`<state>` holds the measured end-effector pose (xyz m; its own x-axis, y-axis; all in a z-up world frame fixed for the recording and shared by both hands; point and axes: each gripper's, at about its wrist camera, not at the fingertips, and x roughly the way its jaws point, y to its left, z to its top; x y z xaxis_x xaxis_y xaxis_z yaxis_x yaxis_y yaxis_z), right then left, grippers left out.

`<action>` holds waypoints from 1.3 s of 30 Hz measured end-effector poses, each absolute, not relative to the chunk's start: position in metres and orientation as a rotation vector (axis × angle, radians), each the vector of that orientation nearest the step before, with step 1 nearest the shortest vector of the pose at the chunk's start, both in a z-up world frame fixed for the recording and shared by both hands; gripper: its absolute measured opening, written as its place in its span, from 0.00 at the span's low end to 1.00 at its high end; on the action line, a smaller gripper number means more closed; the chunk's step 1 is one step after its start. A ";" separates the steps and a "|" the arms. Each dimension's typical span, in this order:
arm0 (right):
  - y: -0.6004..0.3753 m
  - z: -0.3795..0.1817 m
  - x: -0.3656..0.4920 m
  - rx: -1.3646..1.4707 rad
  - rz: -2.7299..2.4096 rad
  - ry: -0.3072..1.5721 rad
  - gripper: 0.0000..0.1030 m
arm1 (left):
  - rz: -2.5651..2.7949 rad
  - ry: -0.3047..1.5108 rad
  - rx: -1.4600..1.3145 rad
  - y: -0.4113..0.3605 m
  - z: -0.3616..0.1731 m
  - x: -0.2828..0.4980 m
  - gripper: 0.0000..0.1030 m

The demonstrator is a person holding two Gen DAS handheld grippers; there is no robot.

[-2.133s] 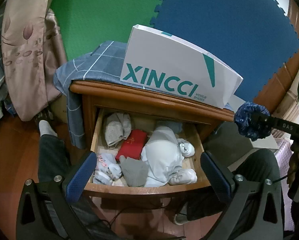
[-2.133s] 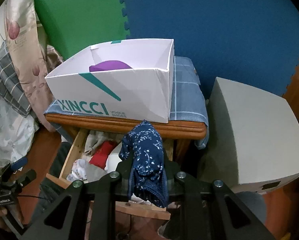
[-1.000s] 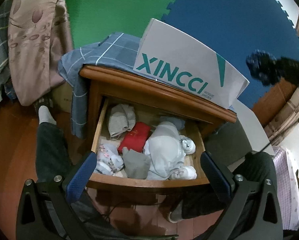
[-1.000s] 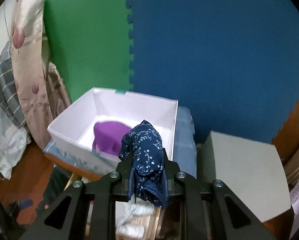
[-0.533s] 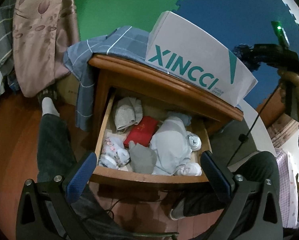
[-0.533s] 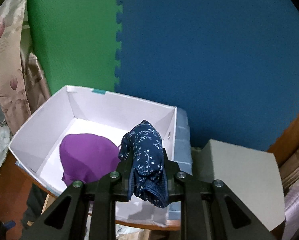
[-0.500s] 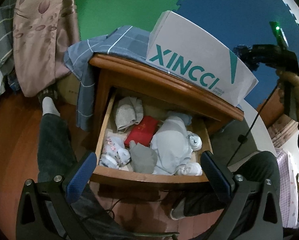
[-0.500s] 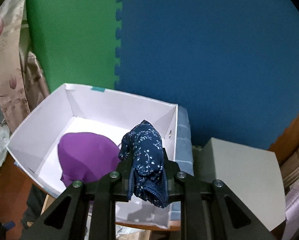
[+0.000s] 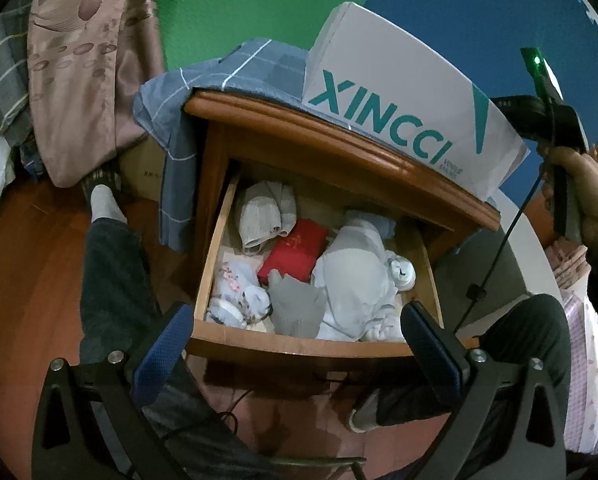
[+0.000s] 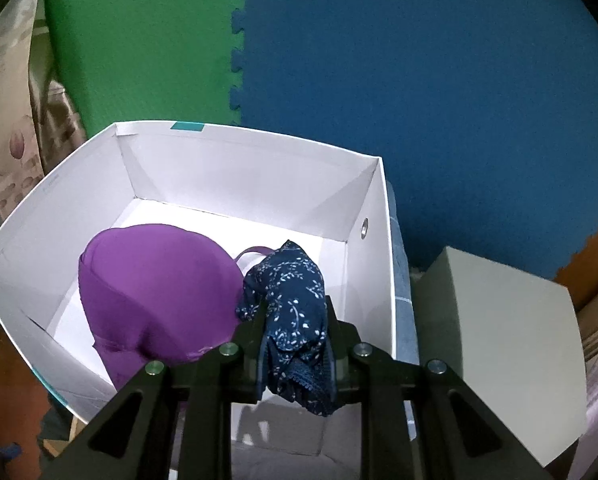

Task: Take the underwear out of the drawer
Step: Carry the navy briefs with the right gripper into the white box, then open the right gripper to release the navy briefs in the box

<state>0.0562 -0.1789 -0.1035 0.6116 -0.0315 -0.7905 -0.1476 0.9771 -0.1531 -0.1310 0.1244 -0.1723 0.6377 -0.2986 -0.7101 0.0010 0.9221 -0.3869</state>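
Looking down from the left wrist camera, the left gripper [image 9: 295, 330] hangs in front of the pulled-out wooden drawer [image 9: 299, 346] of a brown wooden nightstand [image 9: 339, 148], its blue-padded fingers [image 9: 163, 340] spread wide apart with nothing between them. Inside the drawer lie a folded red cloth piece [image 9: 295, 250], a grey ribbed garment [image 9: 265, 216] at the back left, a pale floral piece [image 9: 237, 294] at the front left, a dark grey piece [image 9: 297, 306] at the front middle and a bulky light grey bundle [image 9: 357, 276] to the right (small white rolled items sit against its right side). On the nightstand top rests a blue checked cloth [image 9: 227, 68] and, on it, a white cardboard box printed XINCCI in teal [image 9: 403, 116]. At the upper right the person's right hand [image 9: 583, 196] grips a black handle. From the right wrist camera, the right gripper [image 10: 295, 320] has its black fingers closed tight on the navy blue underwear with a white leaf print [image 10: 295, 304], which bunches up between them and hangs over the open box [image 10: 259, 168], near its right wall. A purple bra [image 10: 159, 292] lies on the box floor just left of the underwear. A pale grey block-shaped object [image 10: 495, 344] stands to the right of the box, and green and blue foam mats [image 10: 419, 72] cover the wall behind.
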 end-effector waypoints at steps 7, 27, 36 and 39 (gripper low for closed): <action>-0.177 -0.106 0.055 -0.220 0.080 0.890 0.21 | -0.173 0.889 -0.333 0.114 -0.171 -0.132 0.99; -0.341 -0.086 -0.065 0.140 0.021 0.575 0.83 | -0.244 0.927 -0.095 0.040 -0.164 -0.108 0.99; -0.401 -0.124 -0.094 0.388 -0.060 0.618 0.83 | -0.320 1.004 -0.005 -0.022 -0.184 -0.067 0.99; -0.393 -0.128 -0.087 0.357 -0.053 0.656 0.83 | -0.376 1.040 0.070 -0.053 -0.200 -0.053 0.99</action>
